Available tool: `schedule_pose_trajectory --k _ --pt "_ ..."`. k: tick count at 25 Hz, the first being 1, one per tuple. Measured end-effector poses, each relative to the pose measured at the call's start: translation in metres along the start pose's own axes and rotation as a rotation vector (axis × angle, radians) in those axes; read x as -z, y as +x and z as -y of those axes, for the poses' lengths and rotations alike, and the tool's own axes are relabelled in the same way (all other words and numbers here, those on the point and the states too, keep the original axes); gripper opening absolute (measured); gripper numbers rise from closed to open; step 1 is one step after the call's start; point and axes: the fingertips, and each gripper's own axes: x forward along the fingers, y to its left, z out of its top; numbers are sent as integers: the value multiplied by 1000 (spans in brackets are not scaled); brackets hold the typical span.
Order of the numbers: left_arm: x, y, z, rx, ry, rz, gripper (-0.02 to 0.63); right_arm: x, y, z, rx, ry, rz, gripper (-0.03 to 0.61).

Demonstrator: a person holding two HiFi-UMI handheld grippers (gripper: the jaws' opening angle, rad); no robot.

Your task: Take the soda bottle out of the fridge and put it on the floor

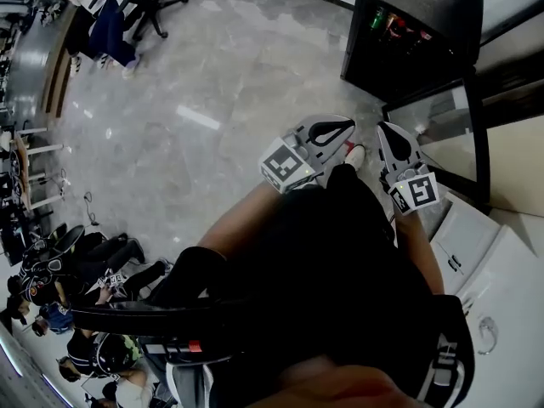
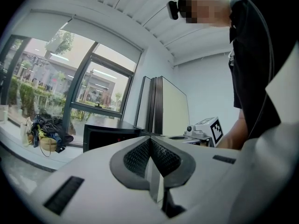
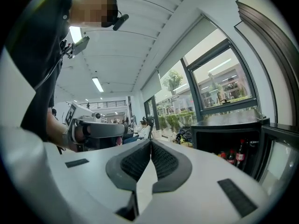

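A small black fridge (image 1: 408,36) stands on the floor ahead to the right, its glass door (image 1: 442,126) swung open. Several bottles show inside; a dark soda bottle with a red label (image 3: 240,154) stands upright on the shelf, and the bottles (image 1: 399,25) appear small in the head view. My left gripper (image 1: 348,126) and right gripper (image 1: 382,128) are held side by side short of the fridge, both pointing level. Each has its jaws shut with nothing between them, as the left gripper view (image 2: 150,139) and the right gripper view (image 3: 150,142) show. Neither touches the fridge.
Grey marble floor (image 1: 221,100) spreads in front of the fridge. Seated people and an office chair (image 1: 153,7) are at the far left, more people at the lower left. A white cabinet (image 1: 501,287) is at my right. Bags (image 2: 46,132) lie by the window.
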Motion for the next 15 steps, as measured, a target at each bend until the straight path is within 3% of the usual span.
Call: schedule_pose_trajectory --k 10,15 --pt "18 92 -81 -140 -12 -13 -2 29 67 142 58 -34 -39 14" --pt "52 123 -127 -166 -23 -12 -2 66 109 216 171 -11 -66 24"
